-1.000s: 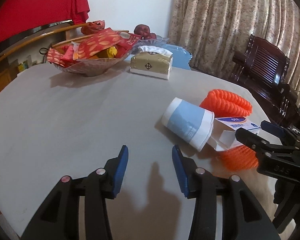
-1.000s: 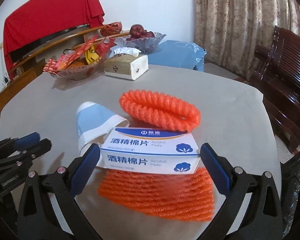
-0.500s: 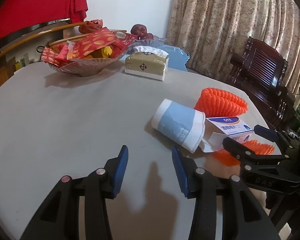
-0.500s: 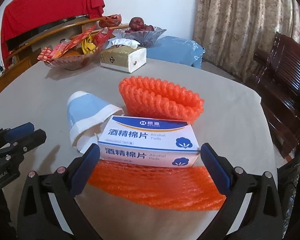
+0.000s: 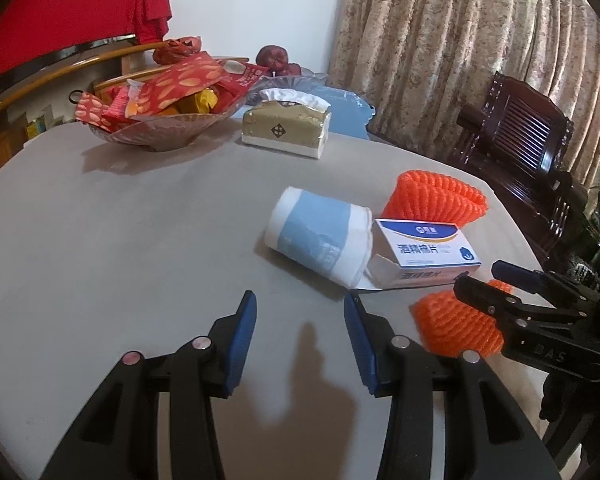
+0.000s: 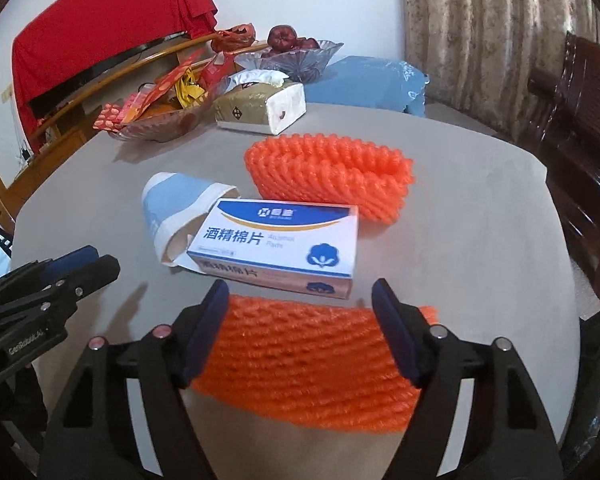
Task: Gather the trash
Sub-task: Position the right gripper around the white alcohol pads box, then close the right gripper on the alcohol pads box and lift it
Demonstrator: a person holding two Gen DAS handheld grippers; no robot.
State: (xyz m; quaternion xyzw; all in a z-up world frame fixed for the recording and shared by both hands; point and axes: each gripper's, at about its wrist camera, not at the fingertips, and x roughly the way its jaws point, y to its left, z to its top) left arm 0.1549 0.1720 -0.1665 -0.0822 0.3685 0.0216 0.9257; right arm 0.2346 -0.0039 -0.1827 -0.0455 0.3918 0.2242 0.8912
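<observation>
Right wrist view — both hand-held grippers [image 6: 300, 308] [image 5: 300, 316] spread, empty; snack packets [image 6: 140, 106] heaped in glass bowl [image 6: 156, 130].

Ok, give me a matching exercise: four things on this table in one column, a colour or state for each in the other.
Things:
1. paper cup
2. alcohol pad box
3. near foam net
4. tissue box

States:
A. gold, tissue sticking out on top
B. orange, lying flat between the right gripper's fingers
C. blue and white, on its side
D. white, blue print, end flap open

Pairs: 1-C, 2-D, 3-B, 4-A
</observation>
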